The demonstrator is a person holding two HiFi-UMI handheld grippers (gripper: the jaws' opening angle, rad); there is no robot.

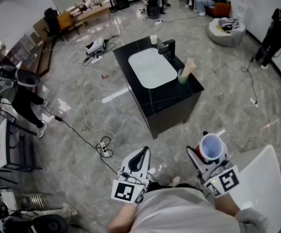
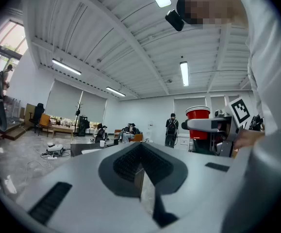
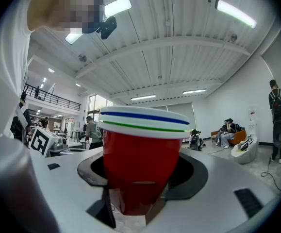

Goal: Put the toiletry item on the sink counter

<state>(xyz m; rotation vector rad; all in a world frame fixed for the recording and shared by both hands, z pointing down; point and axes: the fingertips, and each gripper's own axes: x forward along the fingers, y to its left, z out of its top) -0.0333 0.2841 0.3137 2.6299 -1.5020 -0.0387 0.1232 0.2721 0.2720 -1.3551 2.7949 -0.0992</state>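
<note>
A red plastic cup (image 1: 211,147) with a white rim striped blue and green stands upright between the jaws of my right gripper (image 1: 206,155). In the right gripper view the cup (image 3: 140,164) fills the middle, and my right gripper (image 3: 135,200) is shut on its lower part. My left gripper (image 1: 139,160) is held low beside it, shut with nothing in it; its tips meet in the left gripper view (image 2: 143,178), where the red cup (image 2: 197,119) shows off to the right. The black sink counter (image 1: 172,101) with a white basin (image 1: 152,68) stands some way ahead on the floor.
On the counter are a black faucet (image 1: 168,47), a small white cup (image 1: 153,39) and a green cup (image 1: 183,75) holding a beige item. Cables and a power strip (image 1: 104,149) lie on the floor to the left. A white chair (image 1: 261,178) is at my right. People stand around the room.
</note>
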